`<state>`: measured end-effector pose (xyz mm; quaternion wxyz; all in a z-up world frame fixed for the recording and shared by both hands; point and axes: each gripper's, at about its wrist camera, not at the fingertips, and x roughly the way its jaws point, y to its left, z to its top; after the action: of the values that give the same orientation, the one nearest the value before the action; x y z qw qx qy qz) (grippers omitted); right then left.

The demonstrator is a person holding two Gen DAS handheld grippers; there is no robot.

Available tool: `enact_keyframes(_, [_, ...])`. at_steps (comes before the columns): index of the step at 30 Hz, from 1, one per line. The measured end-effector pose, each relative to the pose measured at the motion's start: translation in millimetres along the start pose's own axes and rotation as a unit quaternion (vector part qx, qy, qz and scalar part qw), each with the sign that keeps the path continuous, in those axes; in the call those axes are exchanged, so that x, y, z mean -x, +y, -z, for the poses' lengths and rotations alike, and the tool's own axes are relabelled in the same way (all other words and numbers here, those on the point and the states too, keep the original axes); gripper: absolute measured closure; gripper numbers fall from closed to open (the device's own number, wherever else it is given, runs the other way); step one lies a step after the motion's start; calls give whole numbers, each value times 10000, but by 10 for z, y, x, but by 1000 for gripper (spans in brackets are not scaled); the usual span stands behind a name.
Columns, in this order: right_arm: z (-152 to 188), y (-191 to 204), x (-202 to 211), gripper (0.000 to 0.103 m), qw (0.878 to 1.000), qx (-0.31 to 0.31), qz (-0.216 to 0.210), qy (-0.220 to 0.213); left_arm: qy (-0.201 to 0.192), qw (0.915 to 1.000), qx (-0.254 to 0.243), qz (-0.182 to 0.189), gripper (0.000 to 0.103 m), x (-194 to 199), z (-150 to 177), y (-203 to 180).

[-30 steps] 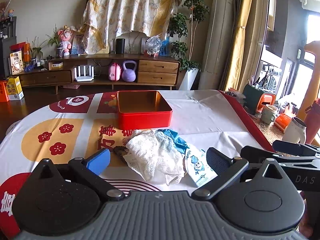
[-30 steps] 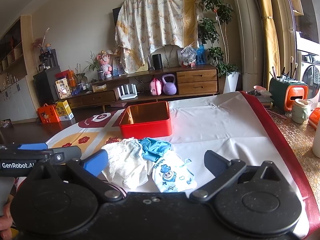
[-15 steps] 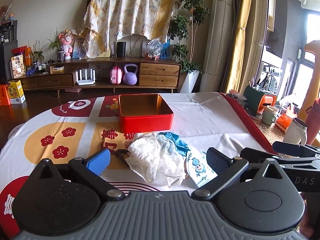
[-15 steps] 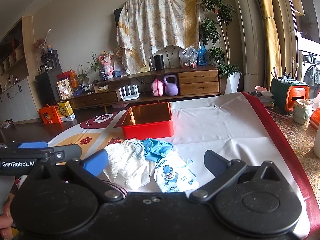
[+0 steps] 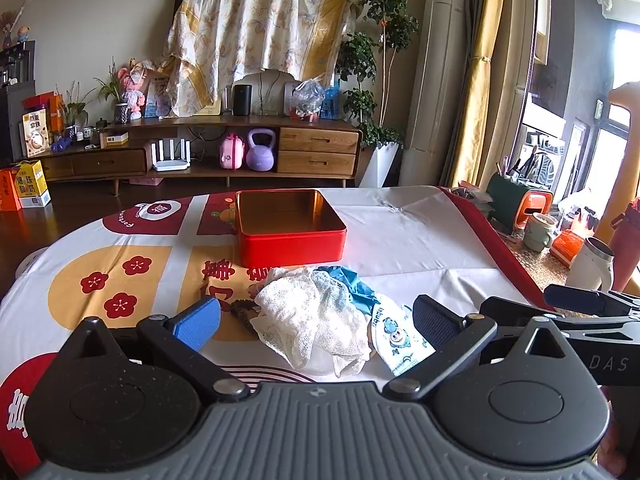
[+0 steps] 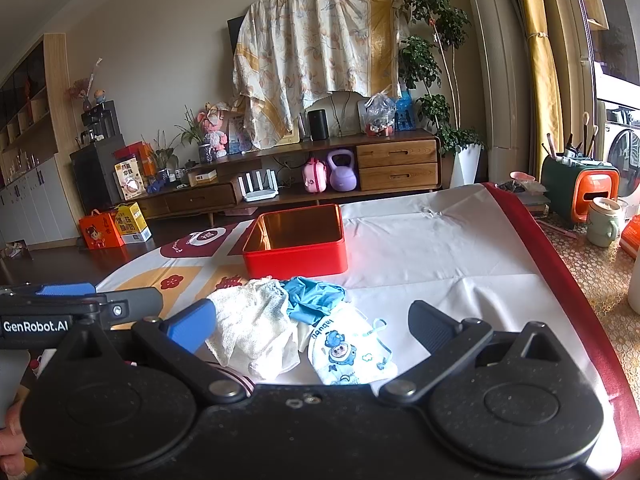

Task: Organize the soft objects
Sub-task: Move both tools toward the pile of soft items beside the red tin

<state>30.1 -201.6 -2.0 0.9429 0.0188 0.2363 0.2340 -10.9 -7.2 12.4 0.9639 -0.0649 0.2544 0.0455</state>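
— Lying centre-frame on the bench (image 5: 420, 248), the white mesh cloth (image 5: 316, 320), blue glove (image 5: 352, 286) and printed mask (image 5: 394, 336) look light and limp.

— Pinch a raised fold. Both the left gripper (image 5: 316, 322) and the right gripper (image 6: 312, 330) have fingers wide, empty; red tin (image 5: 288, 232) sits behind.

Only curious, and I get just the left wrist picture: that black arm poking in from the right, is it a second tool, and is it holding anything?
Observer: Yes, that is the right gripper. Its own camera shows it open, gripping nothing.
Operator: Has the cartoon mask got straps? A finger hides its edge for me.
Observer: Yes, the cartoon mask has a pale blue ear loop on its right side.
Operator: Who holds my tool?
Observer: A person. A hand shows in the right view's bottom left corner, below the left gripper.
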Motion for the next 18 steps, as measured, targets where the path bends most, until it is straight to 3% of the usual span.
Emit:
enact_keyframes(10, [2,3,-82,1,9999,-21,-11,112,112,9999,48,31,0,-80,4,32])
enact_keyframes(18, [31,-62,-360,1,9995,15,-40,310,338,9994,71,24,0,-358,19,89])
